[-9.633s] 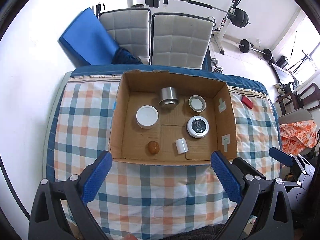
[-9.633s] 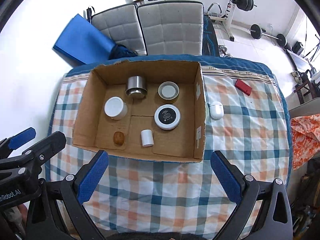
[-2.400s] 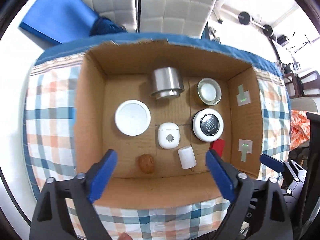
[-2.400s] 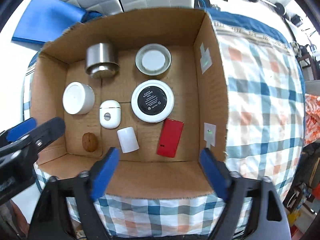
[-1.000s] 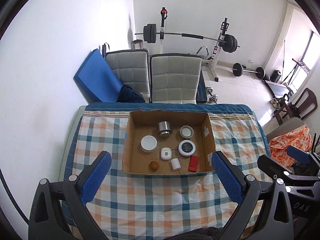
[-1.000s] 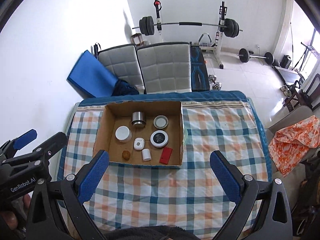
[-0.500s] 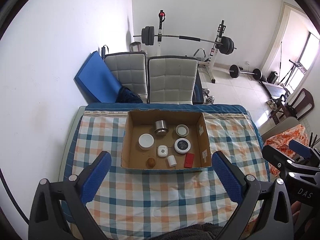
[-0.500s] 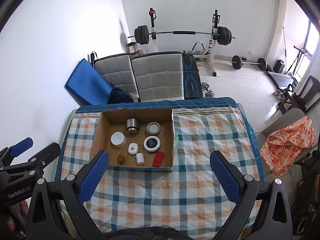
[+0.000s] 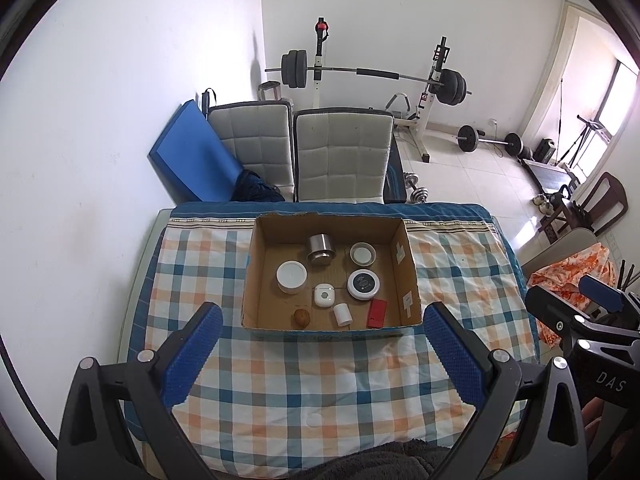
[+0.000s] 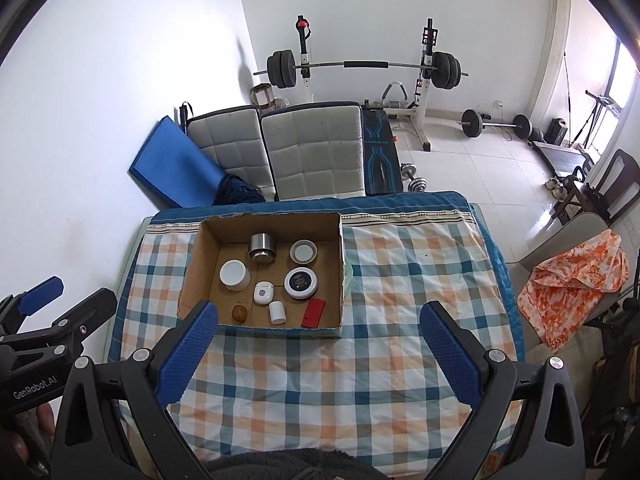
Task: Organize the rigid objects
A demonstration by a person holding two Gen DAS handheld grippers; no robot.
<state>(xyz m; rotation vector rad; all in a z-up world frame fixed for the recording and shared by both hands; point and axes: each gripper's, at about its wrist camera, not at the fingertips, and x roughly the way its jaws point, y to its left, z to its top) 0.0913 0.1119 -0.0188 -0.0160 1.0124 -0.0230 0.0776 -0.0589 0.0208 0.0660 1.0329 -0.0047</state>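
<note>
Cardboard box [image 9: 256, 280], on checked cloth [image 9: 320, 376] over table: holds steel cup [image 9: 321, 247], tin [image 9: 363, 254], white jar [image 9: 291, 276], black-lidded disc [image 9: 363, 283], white case [image 9: 323, 295], small white cylinder [image 9: 342, 314], walnut [image 9: 301, 317], red block [image 9: 377, 313]. Cloth otherwise bare; sorting judged complete. Left hand-held gripper [image 9: 320, 354], right hand-held gripper [image 10: 318, 350]: jaws wide apart, empty, well back. Advice: keep both clear of the box; check nothing remains outside.

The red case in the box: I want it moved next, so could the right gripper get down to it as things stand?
Probably yes. The right gripper is open and empty, the box has no lid, and the red case lies flat near the front right corner, clear of the white cylinder; the box walls might crowd one finger.
</note>
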